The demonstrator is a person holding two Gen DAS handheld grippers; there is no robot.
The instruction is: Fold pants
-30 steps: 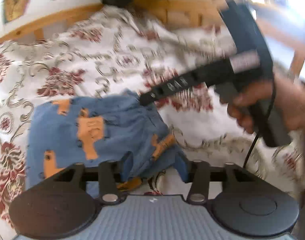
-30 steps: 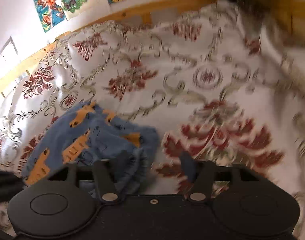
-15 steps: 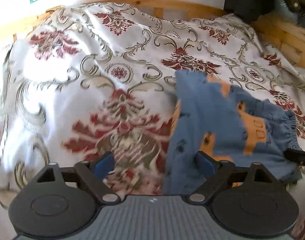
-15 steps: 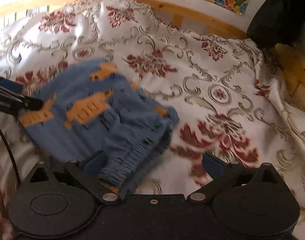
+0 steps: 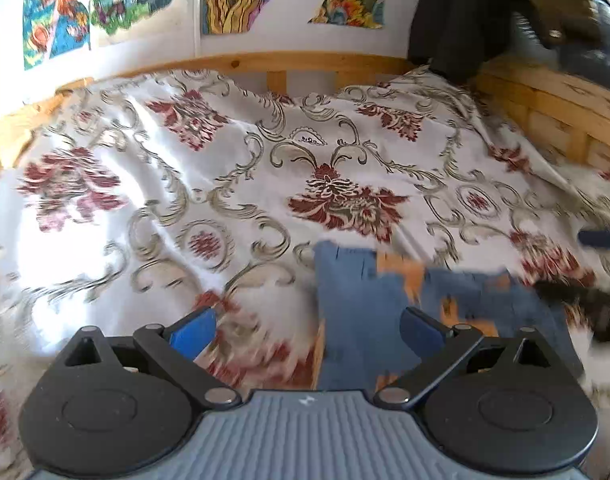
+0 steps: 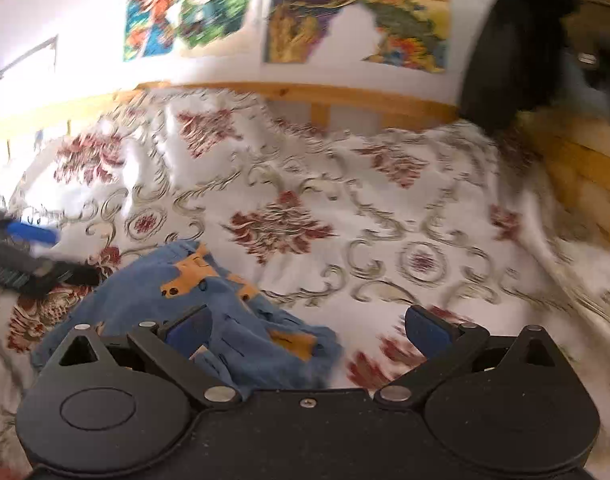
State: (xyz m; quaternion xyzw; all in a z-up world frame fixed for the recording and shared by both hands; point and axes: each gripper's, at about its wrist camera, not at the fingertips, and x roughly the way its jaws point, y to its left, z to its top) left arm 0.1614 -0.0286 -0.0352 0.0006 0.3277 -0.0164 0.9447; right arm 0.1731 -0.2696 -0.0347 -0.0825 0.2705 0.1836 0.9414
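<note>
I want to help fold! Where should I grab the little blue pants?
Probably the gathered waistband edge of the blue pants, bunched nearest the open right gripper. Come in low from the near side: that thick ruffle stands up off the floral bedspread, so fingers can pinch it more easily than flat cloth.

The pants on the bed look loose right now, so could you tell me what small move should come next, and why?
Probably lower the right hand-held gripper onto the near bunched edge of the pants and close on it. Both it and the left hand-held gripper are open and hold nothing, and the pants lie crumpled on the bedspread, so they likely need pulling flat before any fold.
</note>
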